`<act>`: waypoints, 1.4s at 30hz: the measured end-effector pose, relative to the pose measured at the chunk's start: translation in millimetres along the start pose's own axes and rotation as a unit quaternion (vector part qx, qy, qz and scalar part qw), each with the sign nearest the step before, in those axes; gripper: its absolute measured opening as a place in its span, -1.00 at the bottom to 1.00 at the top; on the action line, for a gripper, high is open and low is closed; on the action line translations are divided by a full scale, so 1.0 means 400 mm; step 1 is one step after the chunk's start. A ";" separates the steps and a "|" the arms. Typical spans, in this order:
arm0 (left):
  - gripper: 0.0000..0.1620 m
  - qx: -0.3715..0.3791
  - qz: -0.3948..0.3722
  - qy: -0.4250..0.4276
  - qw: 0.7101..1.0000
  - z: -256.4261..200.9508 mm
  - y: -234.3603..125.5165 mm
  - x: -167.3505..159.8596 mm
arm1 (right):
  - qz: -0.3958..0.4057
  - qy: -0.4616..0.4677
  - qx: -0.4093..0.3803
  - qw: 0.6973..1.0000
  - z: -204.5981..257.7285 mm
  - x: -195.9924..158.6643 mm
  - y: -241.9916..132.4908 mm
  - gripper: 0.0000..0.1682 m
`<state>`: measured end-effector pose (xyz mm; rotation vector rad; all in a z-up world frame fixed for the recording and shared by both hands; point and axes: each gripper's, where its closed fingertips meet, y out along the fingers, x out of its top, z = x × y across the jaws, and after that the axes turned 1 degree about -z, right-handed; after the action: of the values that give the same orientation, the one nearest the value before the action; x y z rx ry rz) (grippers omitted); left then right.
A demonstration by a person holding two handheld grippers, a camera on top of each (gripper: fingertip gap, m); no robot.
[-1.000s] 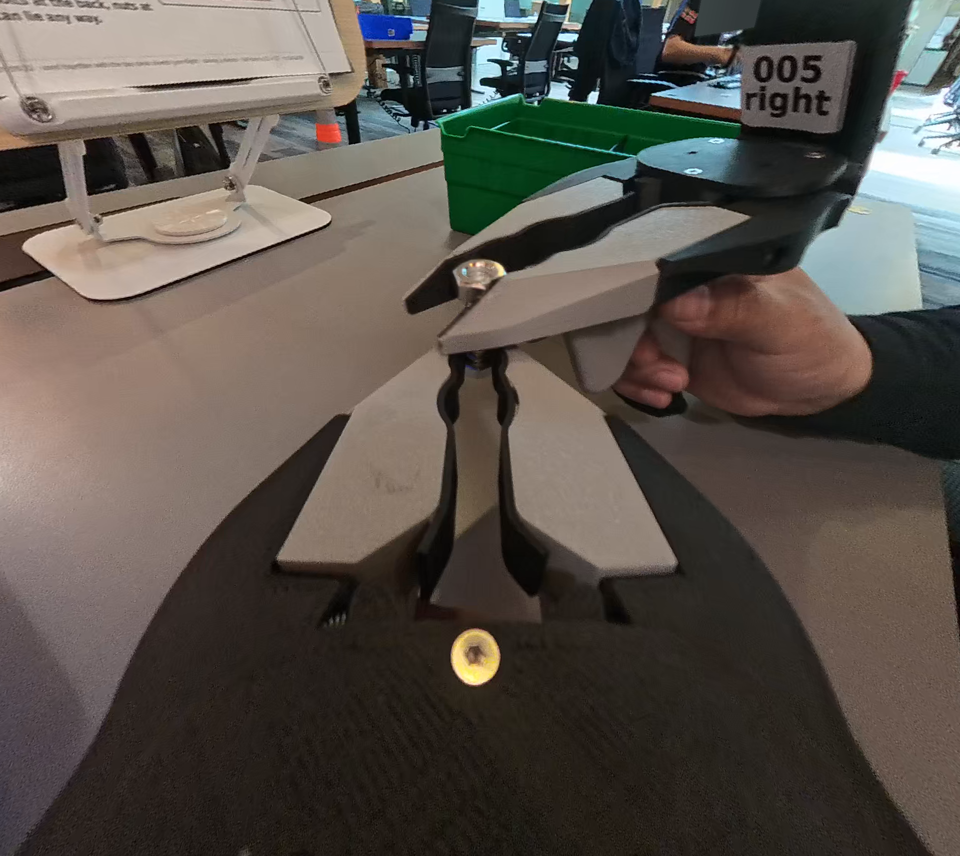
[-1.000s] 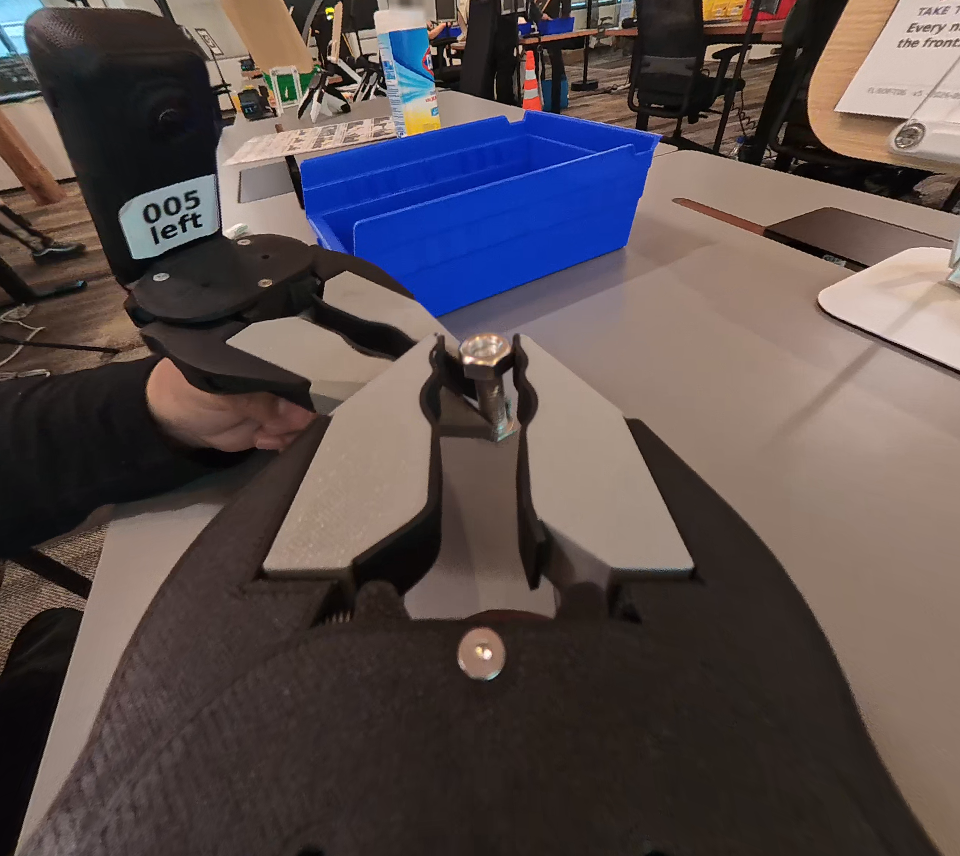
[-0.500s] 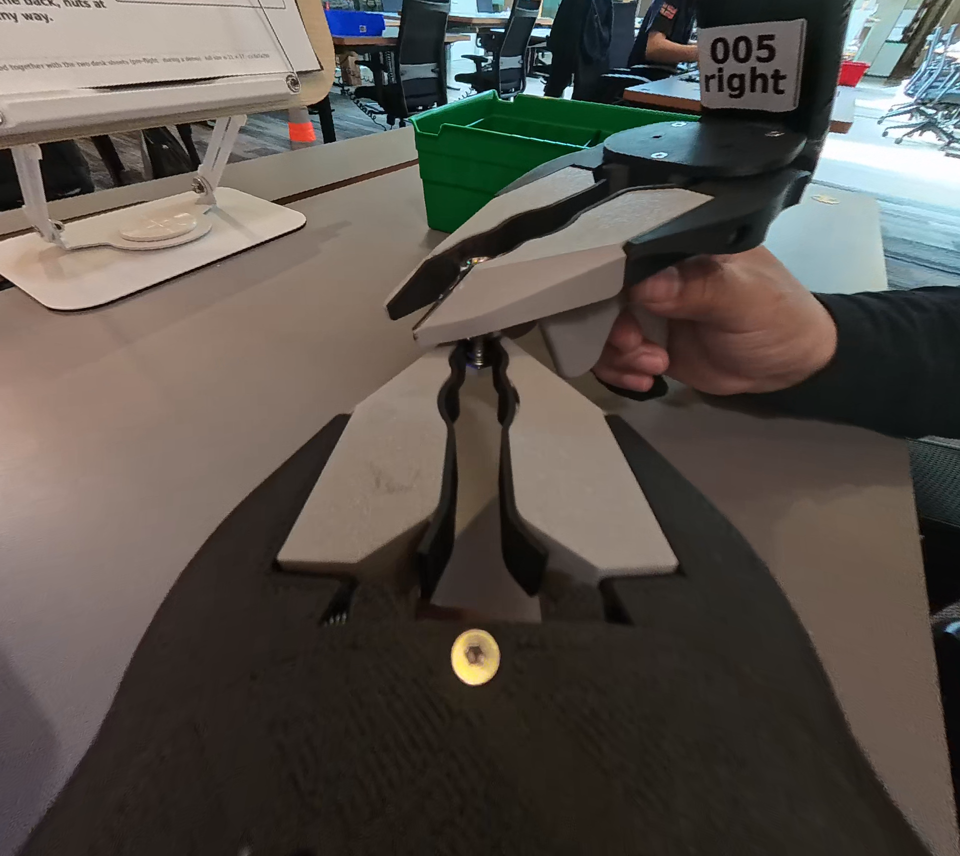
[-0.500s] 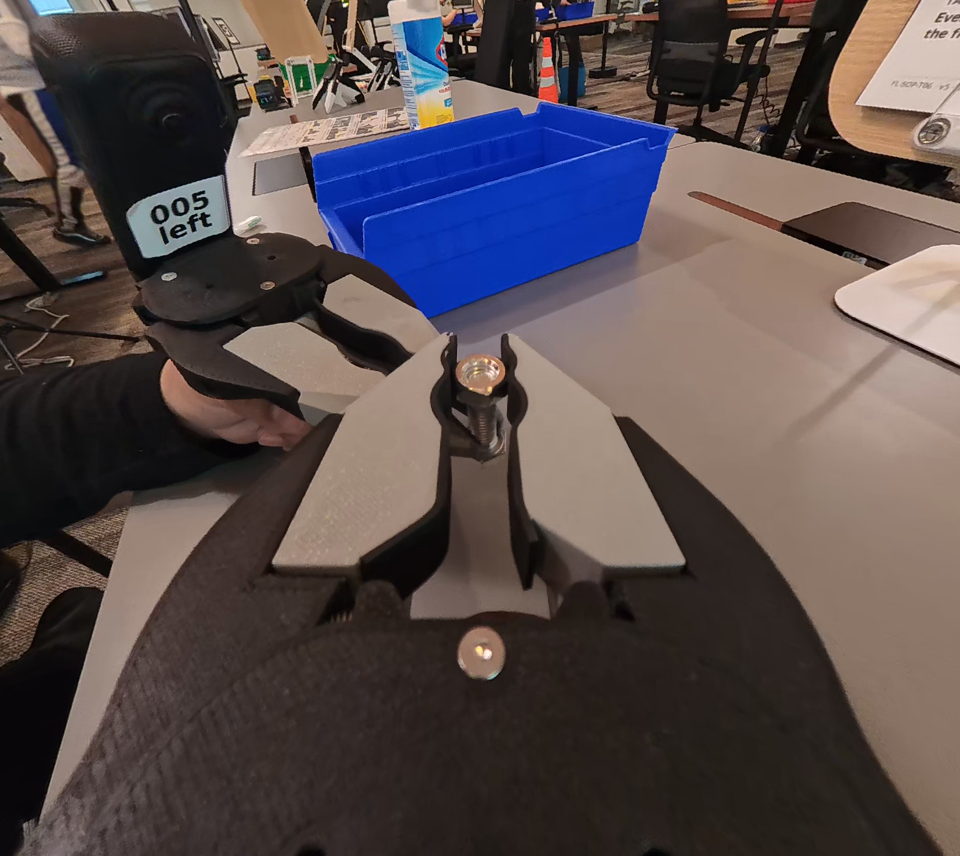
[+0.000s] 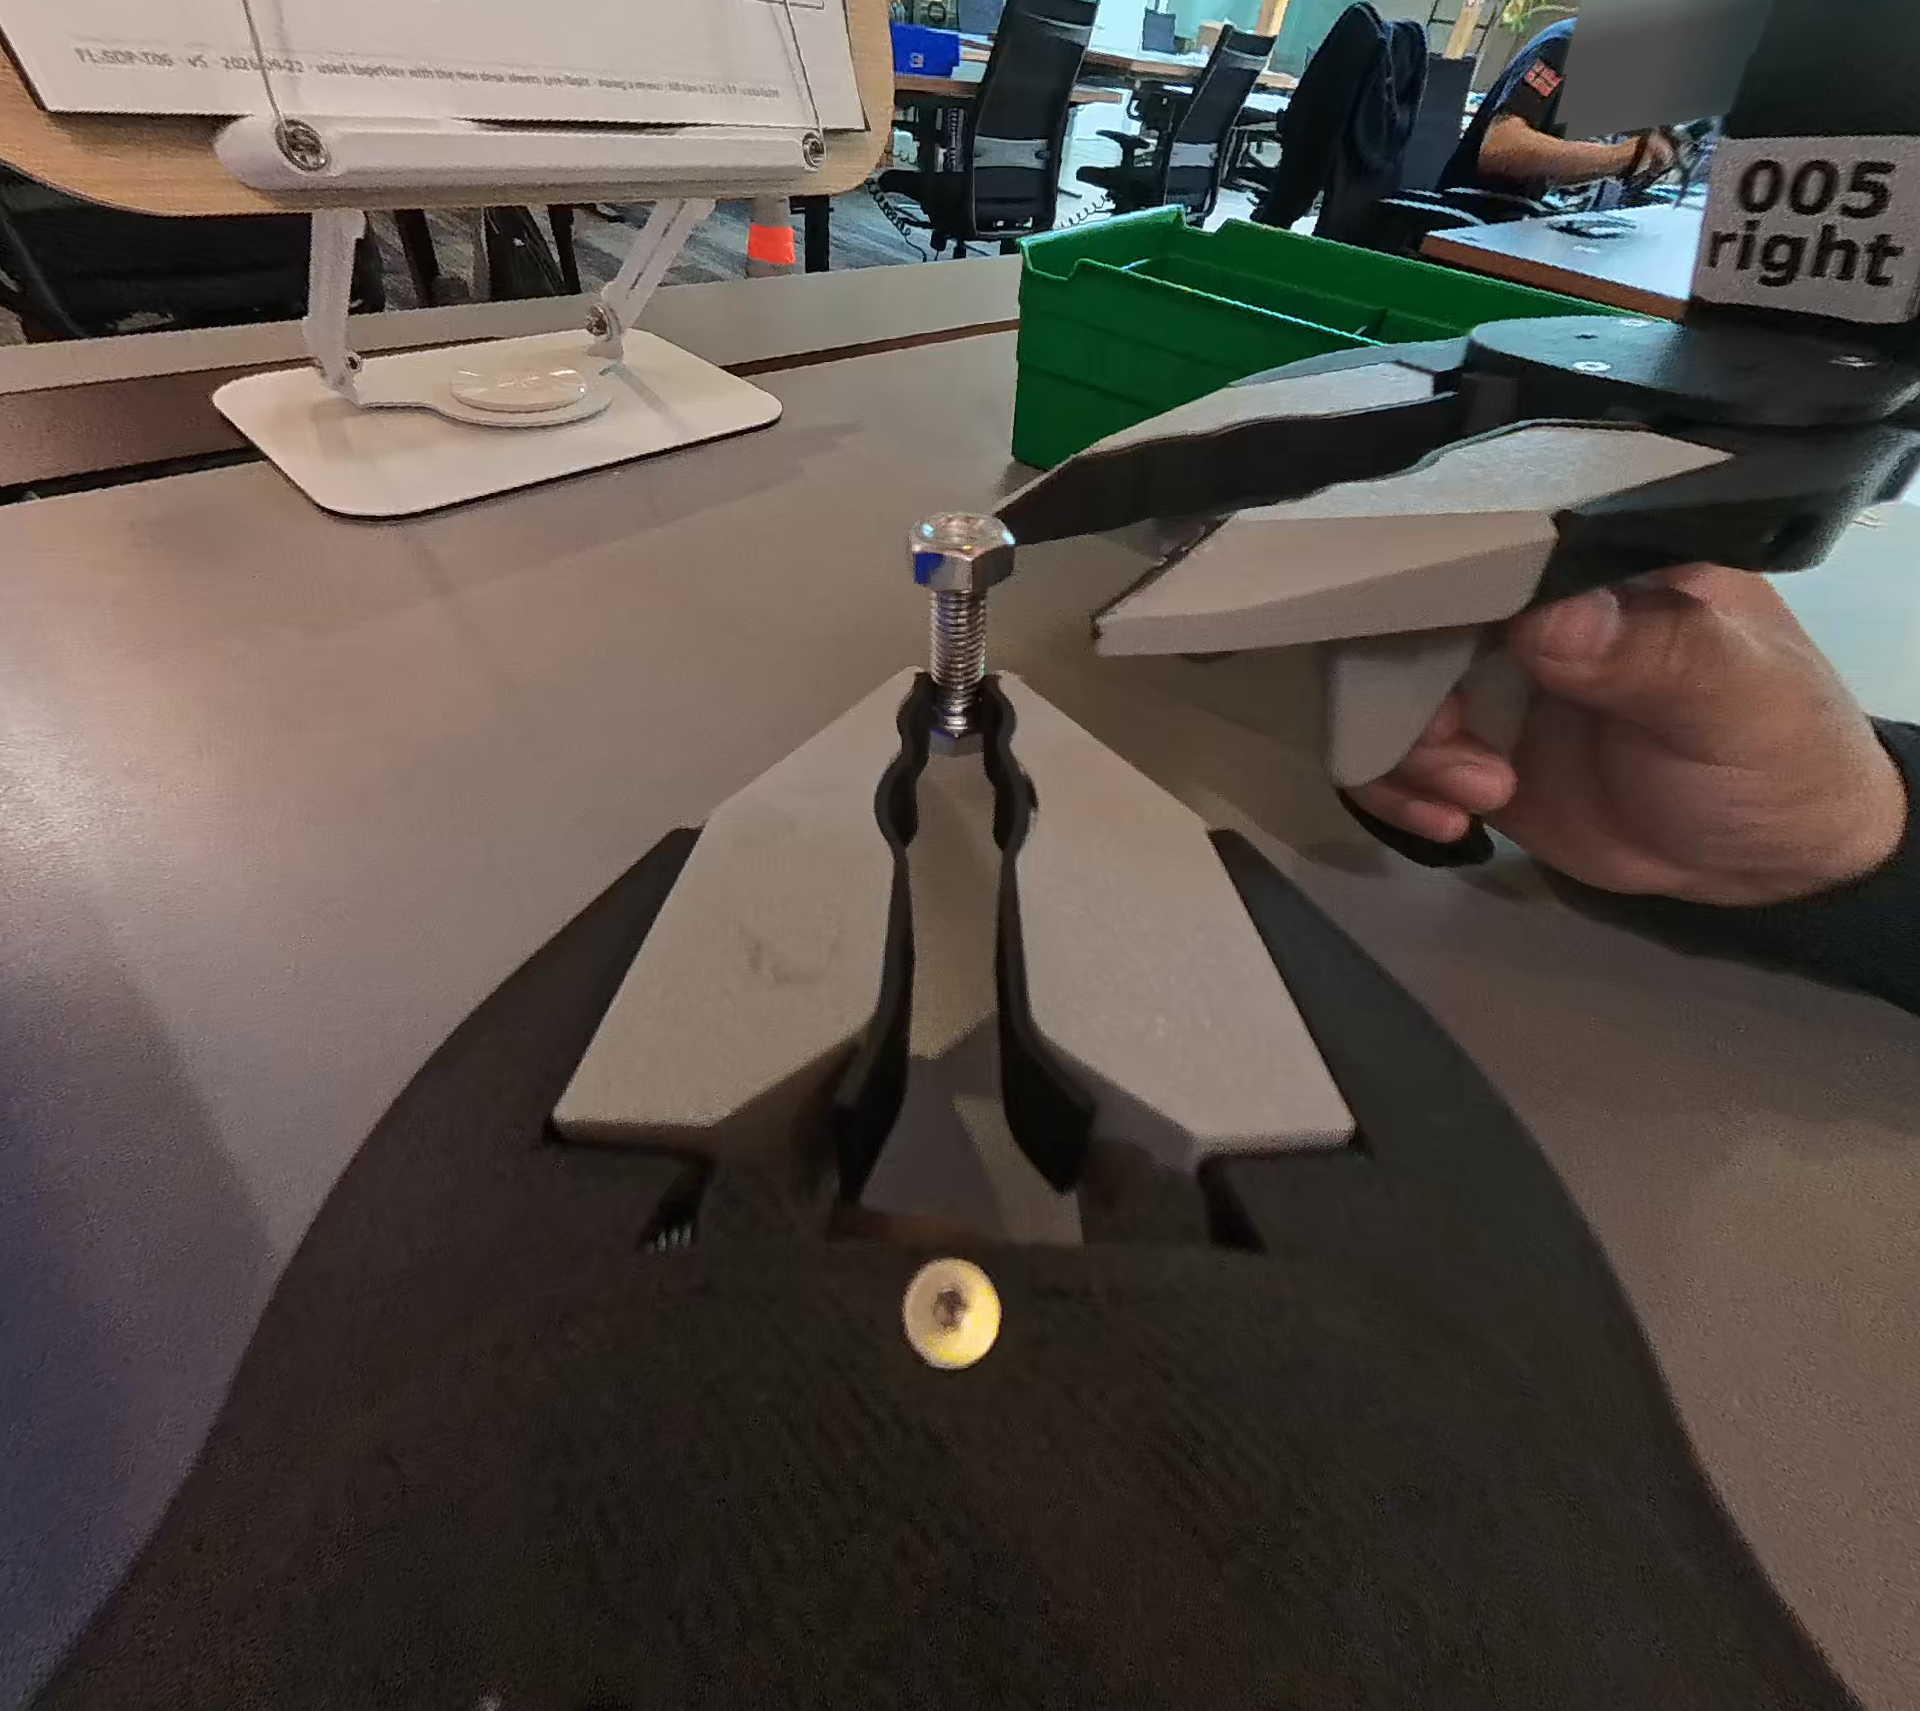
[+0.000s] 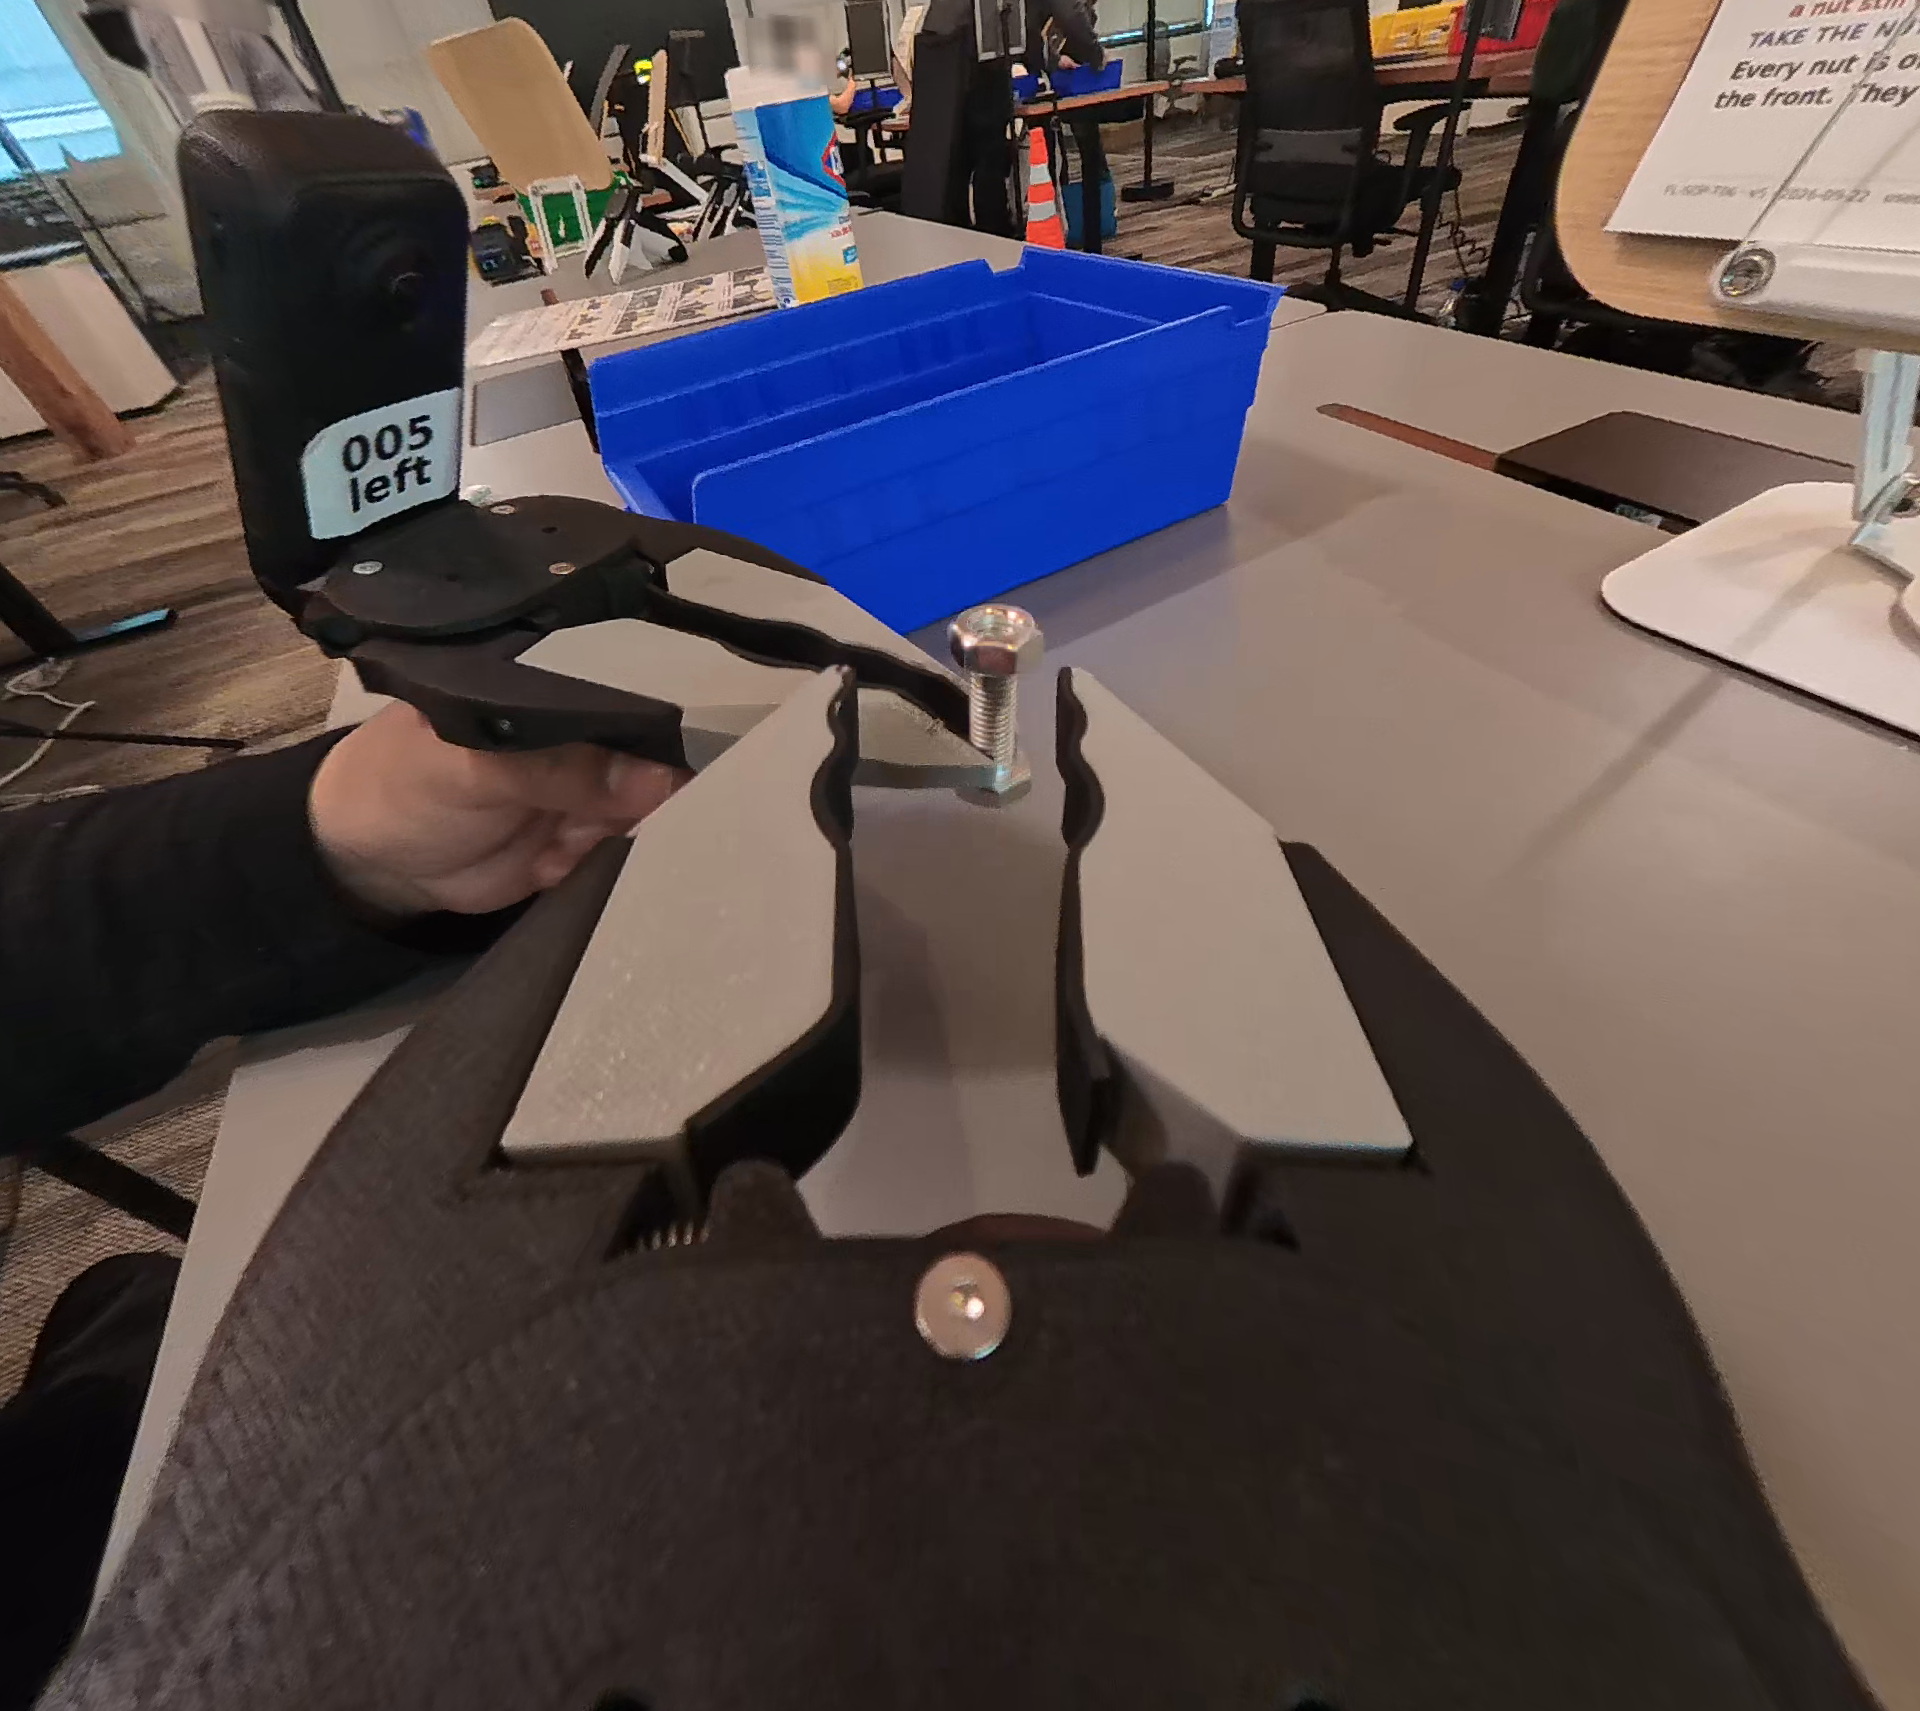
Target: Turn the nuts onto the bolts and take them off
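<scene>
right tongs (image 6: 956, 705) parted | left tongs (image 6: 961, 742) seemingly pinching upright bolt (image 6: 992, 695)

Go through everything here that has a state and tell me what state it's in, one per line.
Left gripper: shut on the bolt's lower end.
Right gripper: jaws open, holding nothing.
Bolt: upright, held above the table, hex piece on top, a second at the bottom.
Green bin: open-topped, contents hidden.
Blue bin: open-topped, contents hidden.
Instruction stand: upright on the table.
</scene>
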<state>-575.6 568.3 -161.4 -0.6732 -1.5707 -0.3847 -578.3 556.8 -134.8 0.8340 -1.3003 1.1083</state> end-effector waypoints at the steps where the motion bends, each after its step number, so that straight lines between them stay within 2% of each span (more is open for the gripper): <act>1: -0.92 -0.001 -0.001 0.000 1.000 -0.001 0.000 0.001 | 0.000 -0.003 -0.003 1.000 0.000 0.000 0.001 -0.58; 5: -0.92 -0.033 0.003 0.021 0.999 -0.041 0.006 -0.003 | 0.005 -0.008 -0.004 1.000 0.007 -0.007 0.013 -0.61; 8: -0.92 -0.066 0.009 0.061 0.996 -0.092 0.012 -0.010 | 0.013 -0.013 0.001 1.000 0.015 -0.012 0.024 -0.83; 13: -0.92 -0.076 0.006 0.052 0.996 -0.098 0.011 -0.008 | 0.021 -0.019 0.006 1.000 0.019 -0.013 0.020 -0.84; 19: -0.92 -0.092 0.005 0.044 0.995 -0.106 0.006 -0.006 | 0.019 0.010 0.038 0.999 0.027 -0.007 0.016 -0.84; 23: -0.92 -0.072 0.008 0.055 0.996 -0.092 0.008 -0.009 | 0.023 0.033 0.044 0.998 0.019 -0.011 0.016 -0.84; 24: -0.92 -0.066 0.010 0.057 0.996 -0.087 0.009 -0.011 | 0.021 0.039 0.045 0.998 0.017 -0.011 0.015 -0.82; 26: -0.92 -0.063 0.010 0.049 0.997 -0.081 0.009 -0.010 | 0.013 0.046 0.039 0.998 0.010 -0.005 0.014 -0.65; 31: -0.92 -0.039 0.001 0.031 0.999 -0.051 0.005 -0.001 | 0.010 0.031 0.023 0.999 0.006 -0.005 0.013 -0.52; 36: -0.92 0.015 -0.004 0.009 1.000 0.006 -0.001 0.003 | 0.012 -0.024 -0.016 1.000 0.001 -0.005 0.007 -0.53; 40: -0.92 0.010 -0.003 0.004 1.000 0.005 -0.001 0.002 | 0.006 -0.038 -0.030 0.999 0.003 0.001 0.008 -0.53; 42: -0.92 -0.003 0.000 0.016 1.000 -0.013 0.003 0.000 | 0.009 -0.035 -0.024 0.999 0.009 -0.003 0.014 -0.61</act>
<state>-570.9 566.0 -160.8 -0.6688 -1.5398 -0.3996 -584.6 554.7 -136.3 0.8331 -1.3902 1.0647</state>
